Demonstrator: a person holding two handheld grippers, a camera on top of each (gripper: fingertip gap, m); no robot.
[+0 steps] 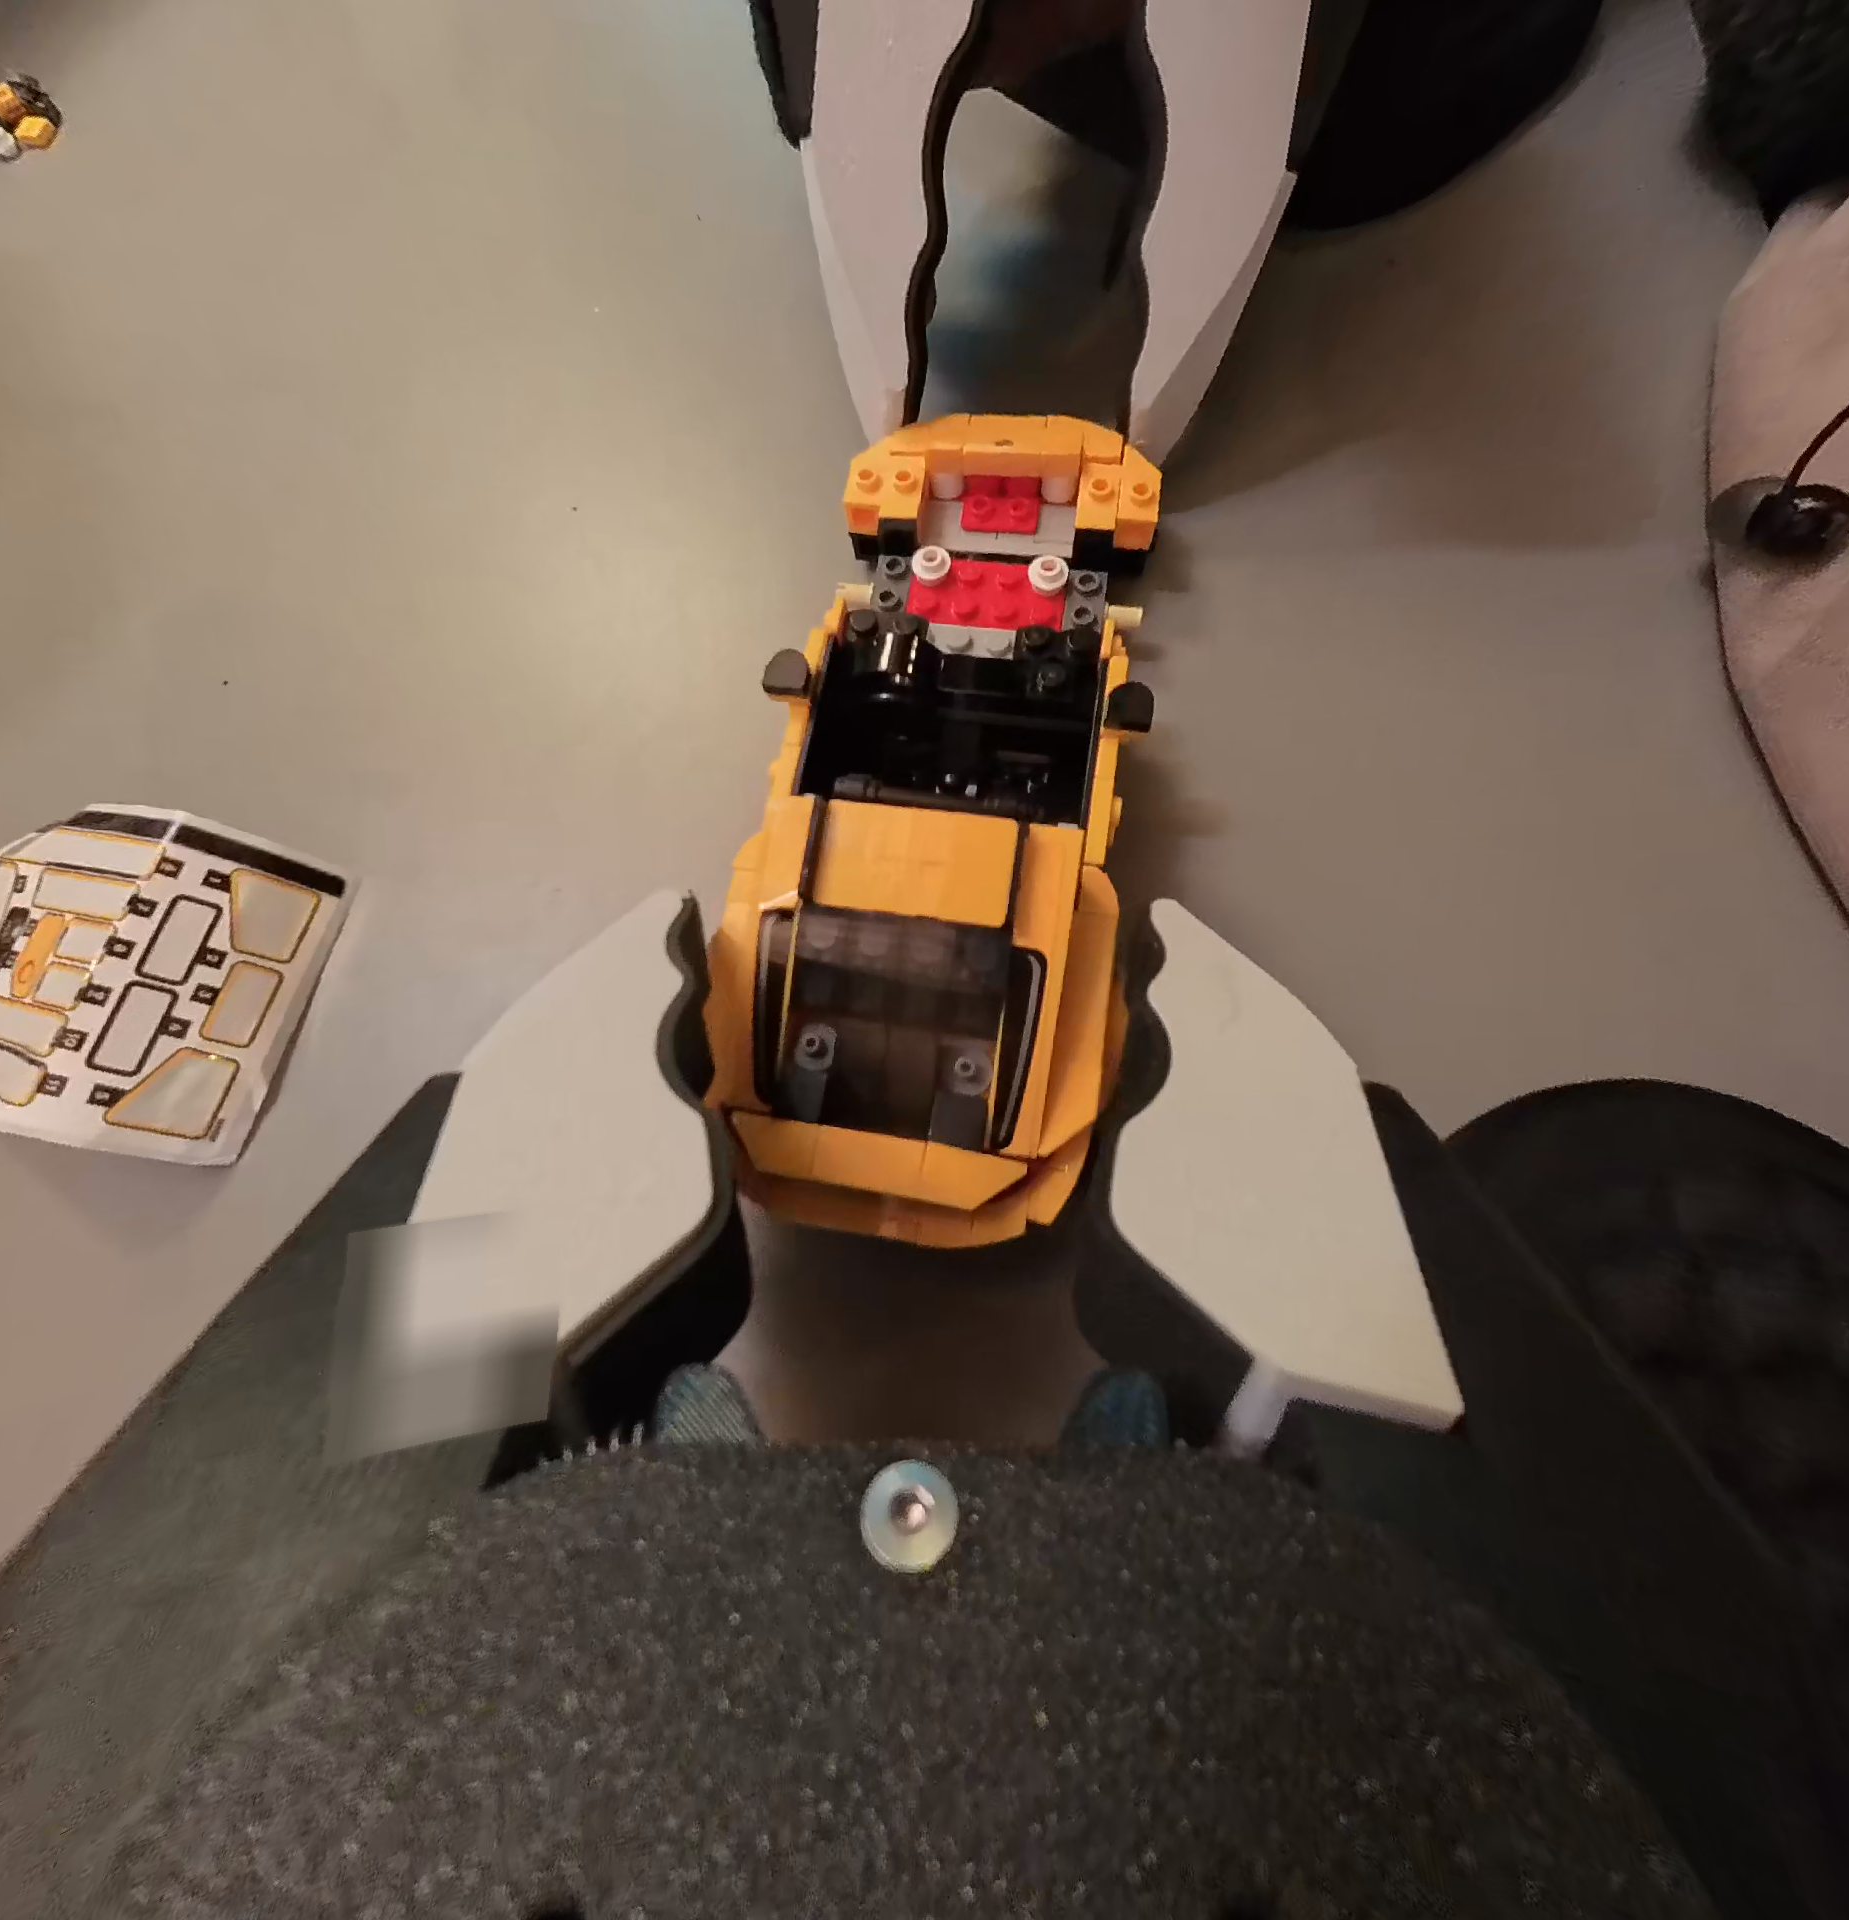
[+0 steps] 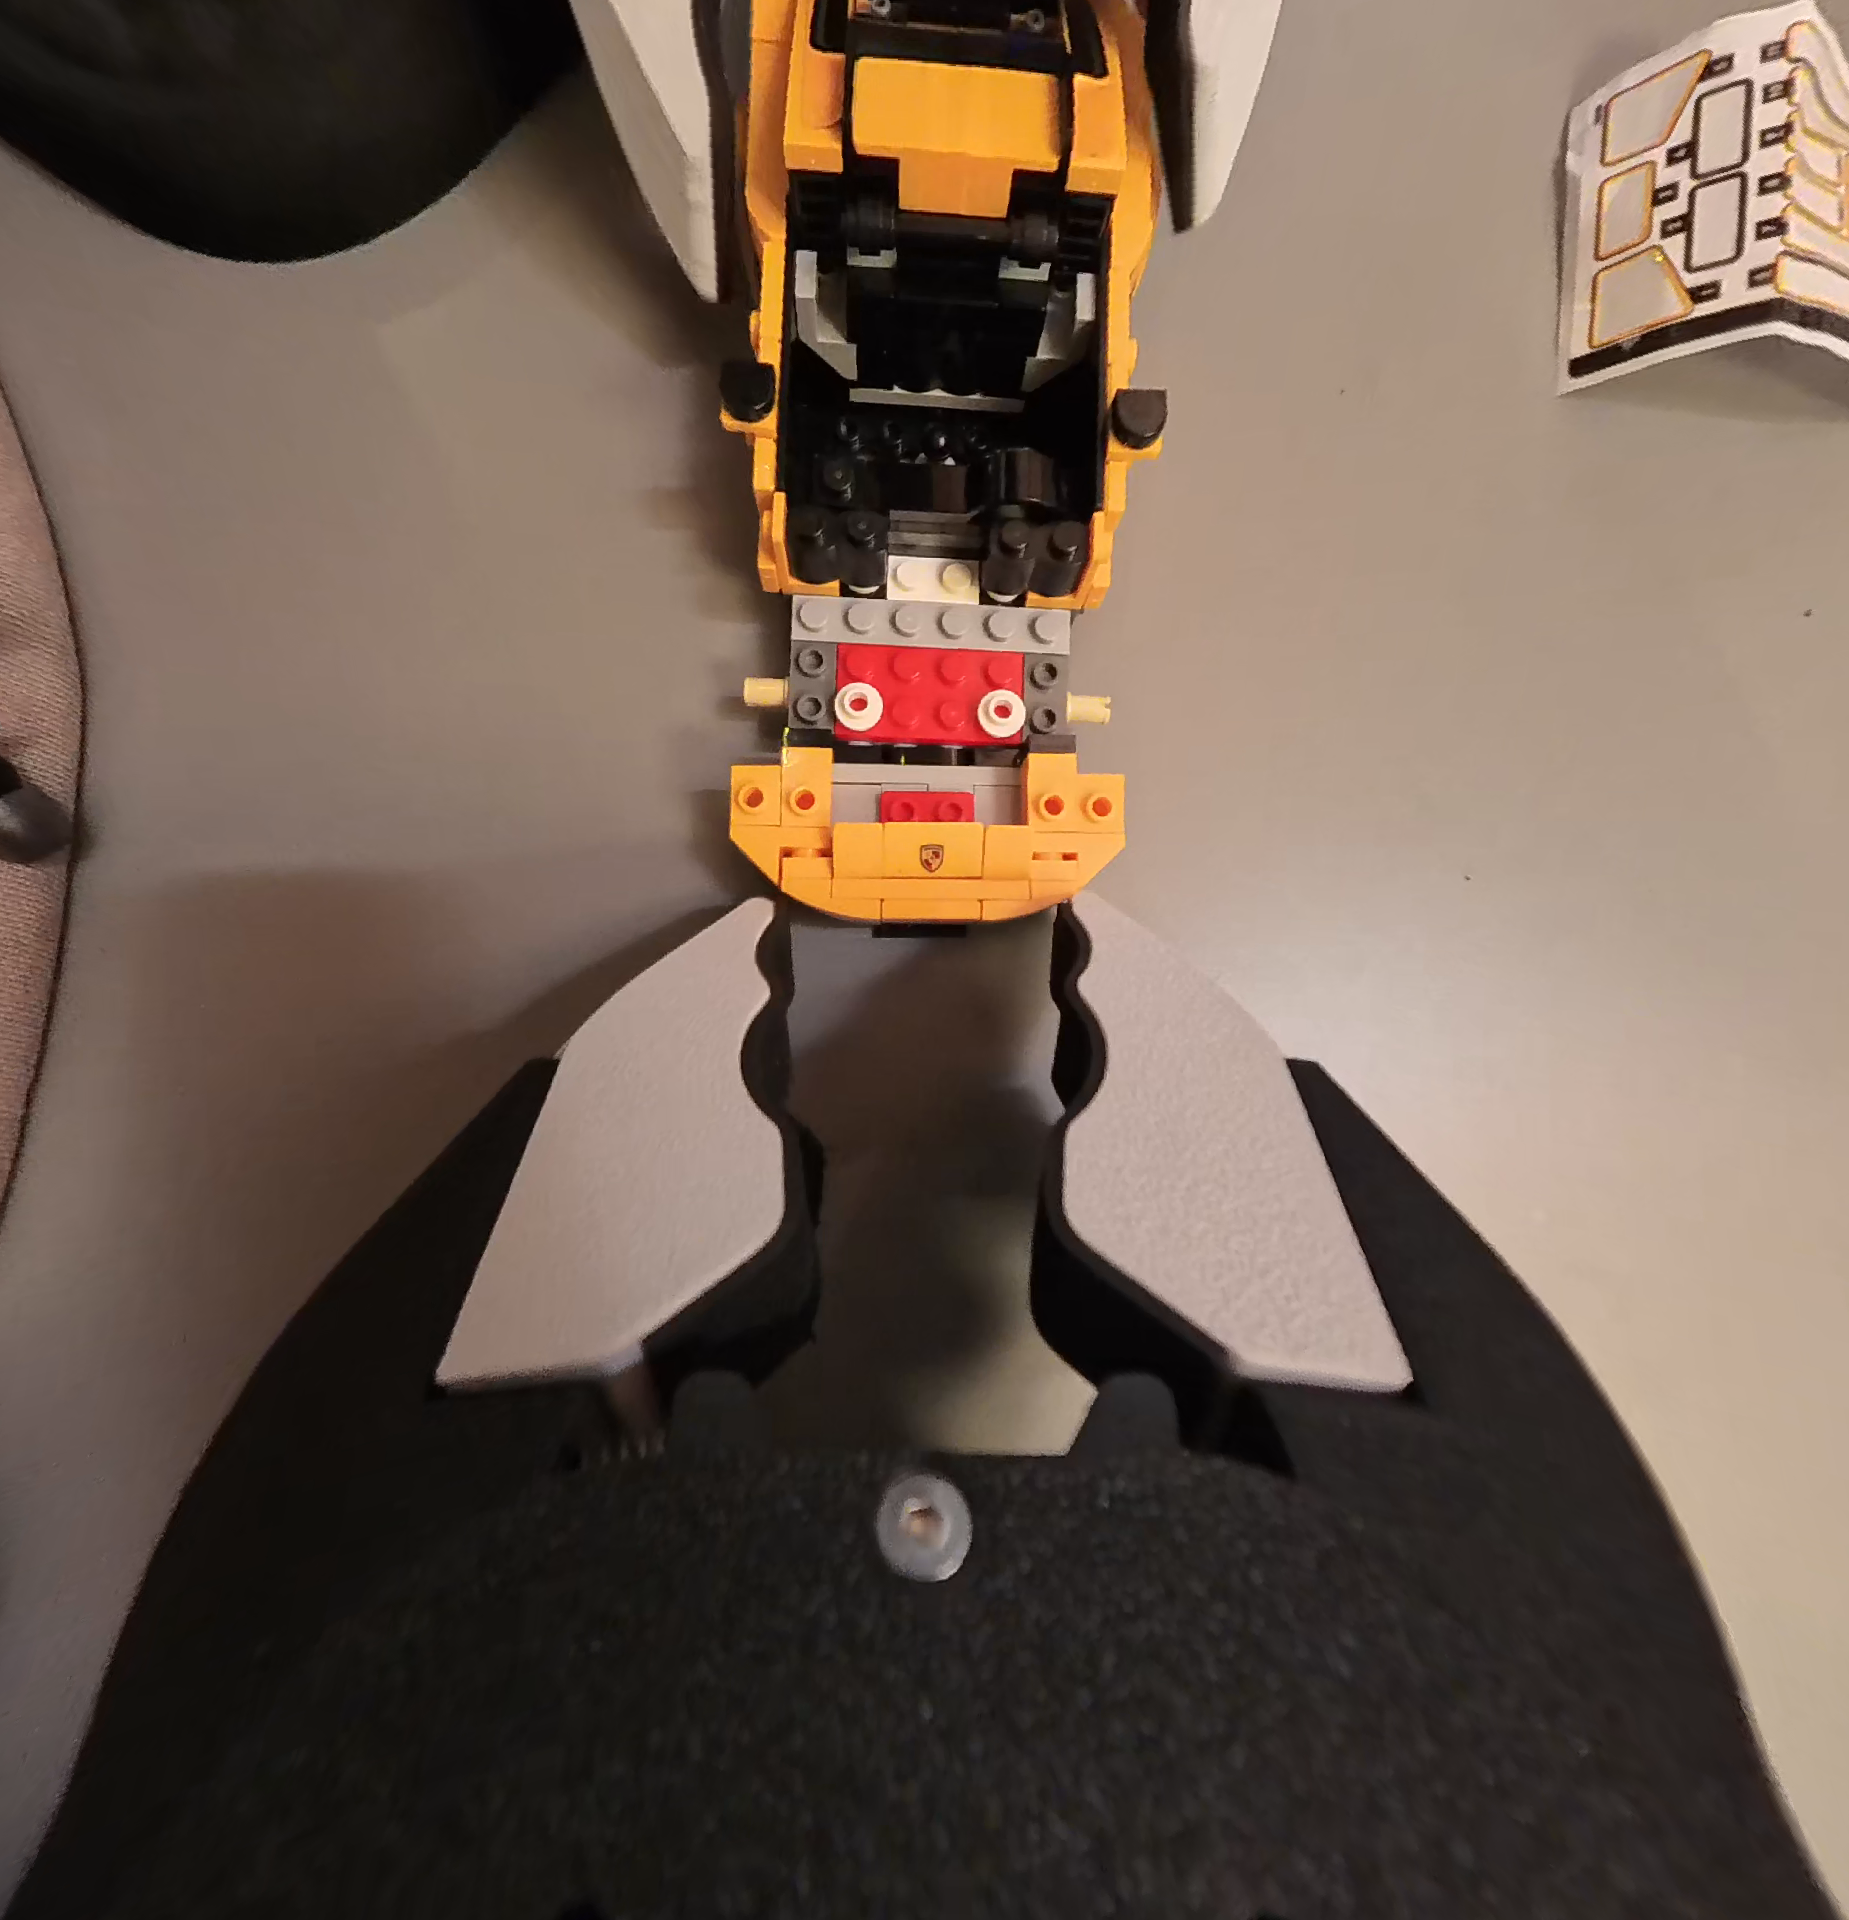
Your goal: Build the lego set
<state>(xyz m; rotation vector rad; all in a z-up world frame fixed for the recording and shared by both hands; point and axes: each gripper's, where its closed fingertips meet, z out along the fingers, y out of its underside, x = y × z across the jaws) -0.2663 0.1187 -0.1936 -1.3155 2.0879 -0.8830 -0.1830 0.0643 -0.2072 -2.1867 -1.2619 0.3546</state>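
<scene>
Surface: grey table (image 1: pixel 432 520), plain and matt; dark fabric at the far edge in both views.
Far left: small loose cluster of yellow and black bricks (image 1: pixel 14 116), well apart from the model; not yet used, as far as I can judge.
Left: sticker sheet (image 1: pixel 141 982) lying flat; most shapes look peeled off already, though I cannot tell for every one.
Centre: yellow lego car (image 1: pixel 930 831) on the table between the two tools; rear deck, tinted rear window and side panels built.
Left gripper: left gripper (image 1: pixel 915 1023) spread about the car's width, with a finger (image 1: pixel 577 1060) against each flank of the rear end; it appears to be clamping the body.
Right gripper: right gripper (image 2: pixel 920 966) parted, holding nothing; its tips sit just beside the nose, and contact is not clear.
Done: chassis, doors, mirrors, nose with badge.
Left to do: cockpit open with no roof or windscreen; red plates (image 2: pixel 930 696) and grey studs on the front lie bare, so a bonnet seems missing; no wheels visible, axle pins exposed.
Axis: long axis runs from one gripper to the other; nose points at the right gripper, tail at the left.
</scene>
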